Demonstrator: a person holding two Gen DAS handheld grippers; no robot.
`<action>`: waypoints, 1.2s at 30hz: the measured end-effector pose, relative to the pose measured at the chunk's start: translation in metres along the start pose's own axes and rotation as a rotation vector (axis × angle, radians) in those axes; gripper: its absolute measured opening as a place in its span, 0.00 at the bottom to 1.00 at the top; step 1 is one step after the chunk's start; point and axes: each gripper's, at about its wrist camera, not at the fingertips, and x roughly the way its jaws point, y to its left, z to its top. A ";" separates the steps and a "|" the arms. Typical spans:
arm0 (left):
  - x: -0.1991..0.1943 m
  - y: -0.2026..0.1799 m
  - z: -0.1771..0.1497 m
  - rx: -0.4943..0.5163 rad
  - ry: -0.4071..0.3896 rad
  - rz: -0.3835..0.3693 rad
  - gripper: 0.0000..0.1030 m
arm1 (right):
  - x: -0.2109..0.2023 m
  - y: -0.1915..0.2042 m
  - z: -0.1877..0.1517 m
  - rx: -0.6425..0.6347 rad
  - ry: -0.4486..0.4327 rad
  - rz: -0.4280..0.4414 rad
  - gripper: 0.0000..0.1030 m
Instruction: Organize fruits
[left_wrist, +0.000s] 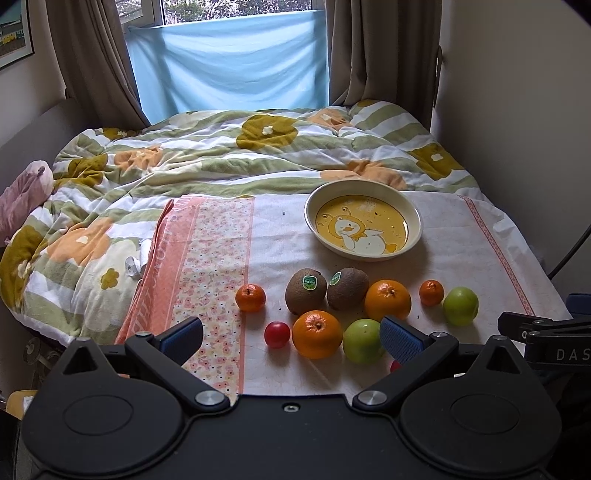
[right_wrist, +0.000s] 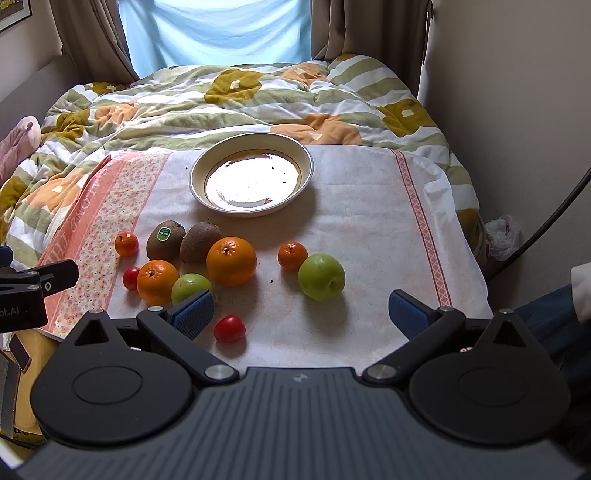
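An empty cream plate (left_wrist: 413, 210) (right_wrist: 306, 162) with a yellow duck picture sits on a pink-edged cloth (left_wrist: 273, 229) (right_wrist: 369, 221) on the bed. In front of it lie two kiwis (left_wrist: 306, 290) (right_wrist: 165, 239), two large oranges (left_wrist: 317, 334) (right_wrist: 231, 261), two small mandarins (left_wrist: 250, 297) (right_wrist: 292, 255), two green apples (left_wrist: 460, 305) (right_wrist: 321, 276) and small red tomatoes (left_wrist: 277, 334) (right_wrist: 229, 328). My left gripper (left_wrist: 291, 338) is open, held short of the near orange and tomato. My right gripper (right_wrist: 301, 314) is open too, close before the green apple and a tomato. Neither holds anything.
A rumpled flowered duvet (left_wrist: 221, 155) (right_wrist: 236, 103) covers the bed behind the cloth. Curtains and a blue sheet (left_wrist: 229, 70) hang at the window. A pink plush (left_wrist: 22, 192) lies at the left. A wall and a dark cable (right_wrist: 546, 221) run along the right side.
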 end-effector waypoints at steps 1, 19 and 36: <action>0.000 0.000 0.000 -0.001 -0.001 0.000 1.00 | 0.000 0.000 0.000 0.000 0.000 0.000 1.00; -0.003 -0.001 0.001 0.001 -0.006 -0.001 1.00 | -0.003 0.001 0.000 0.000 -0.003 0.000 1.00; -0.004 -0.003 0.001 0.000 -0.010 -0.008 1.00 | -0.003 0.000 0.000 0.000 -0.005 -0.001 1.00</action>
